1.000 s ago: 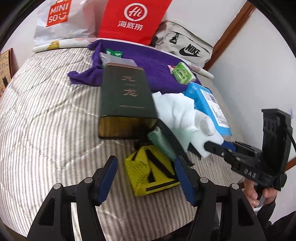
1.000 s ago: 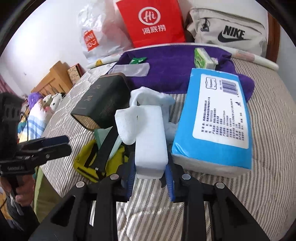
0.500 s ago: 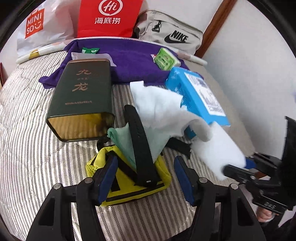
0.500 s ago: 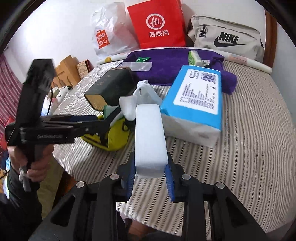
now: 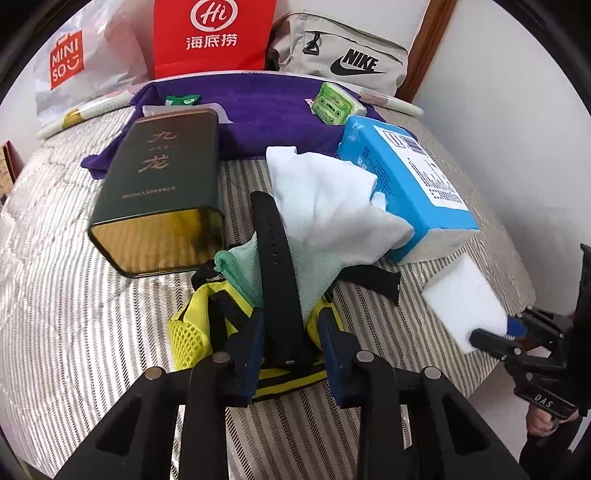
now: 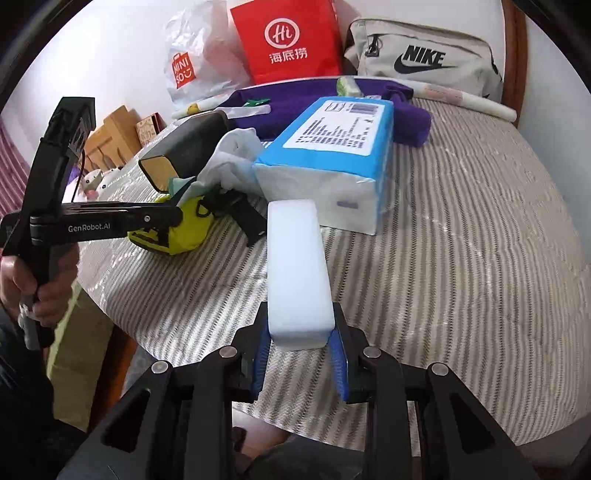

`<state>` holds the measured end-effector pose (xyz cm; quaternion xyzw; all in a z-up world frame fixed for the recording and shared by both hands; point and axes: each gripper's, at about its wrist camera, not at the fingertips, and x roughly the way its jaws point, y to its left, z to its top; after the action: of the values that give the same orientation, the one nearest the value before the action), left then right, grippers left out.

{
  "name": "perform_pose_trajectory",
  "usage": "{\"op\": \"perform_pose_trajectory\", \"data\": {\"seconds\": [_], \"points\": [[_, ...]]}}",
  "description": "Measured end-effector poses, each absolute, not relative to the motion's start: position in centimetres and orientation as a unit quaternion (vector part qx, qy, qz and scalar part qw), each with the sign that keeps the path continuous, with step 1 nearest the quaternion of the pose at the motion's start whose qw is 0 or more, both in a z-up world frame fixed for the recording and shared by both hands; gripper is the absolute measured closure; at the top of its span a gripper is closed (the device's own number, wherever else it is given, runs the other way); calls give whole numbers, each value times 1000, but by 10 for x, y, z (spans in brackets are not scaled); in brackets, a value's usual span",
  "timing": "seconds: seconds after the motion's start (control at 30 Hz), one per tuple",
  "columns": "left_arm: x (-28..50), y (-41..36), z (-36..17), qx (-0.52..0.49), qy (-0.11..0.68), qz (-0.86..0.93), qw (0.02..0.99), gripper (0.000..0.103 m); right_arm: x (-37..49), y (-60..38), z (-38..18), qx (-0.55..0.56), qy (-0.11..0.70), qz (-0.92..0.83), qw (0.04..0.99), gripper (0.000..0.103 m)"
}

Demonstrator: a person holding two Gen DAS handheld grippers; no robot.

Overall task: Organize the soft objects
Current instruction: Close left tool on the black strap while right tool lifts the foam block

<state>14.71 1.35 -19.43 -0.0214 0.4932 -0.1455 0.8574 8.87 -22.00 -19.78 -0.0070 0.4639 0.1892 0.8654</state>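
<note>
A yellow mesh bag (image 5: 188, 336) with a black strap (image 5: 273, 251) lies at the near end of a pile on the striped bed. My left gripper (image 5: 291, 354) is closing on it, and its blue pads touch the strap and the yellow mesh between them. A mint mesh cloth (image 5: 240, 269) and a white cloth (image 5: 325, 199) lie over the bag. My right gripper (image 6: 301, 354) is shut on a white sponge block (image 6: 297, 266), held above the bed in front of the blue tissue pack (image 6: 340, 136). The left gripper (image 6: 177, 218) also shows at the left of the right wrist view.
A dark green tin (image 5: 162, 177) lies left of the pile. Behind it a purple towel (image 5: 258, 110) carries a small green pack (image 5: 334, 103). A red bag (image 5: 210, 33), a white Miniso bag (image 5: 66, 62) and a grey Nike bag (image 5: 343, 55) stand against the wall.
My left gripper came forward over the yellow bag and its jaws narrowed onto the strap and mesh. My right gripper carried the white sponge off the pile toward the near bed edge.
</note>
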Motion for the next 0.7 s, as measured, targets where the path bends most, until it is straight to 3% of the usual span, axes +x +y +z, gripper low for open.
{"op": "perform_pose_trajectory", "data": {"seconds": [0.4, 0.47, 0.7], "points": [[133, 27, -179, -55, 484, -147, 861, 86, 84, -240, -188, 14, 446, 193, 874, 73], [130, 28, -179, -51, 484, -144, 862, 96, 84, -238, -187, 14, 444, 195, 874, 73], [125, 32, -181, -49, 490, -143, 859, 96, 82, -236, -187, 14, 442, 200, 874, 73]]}}
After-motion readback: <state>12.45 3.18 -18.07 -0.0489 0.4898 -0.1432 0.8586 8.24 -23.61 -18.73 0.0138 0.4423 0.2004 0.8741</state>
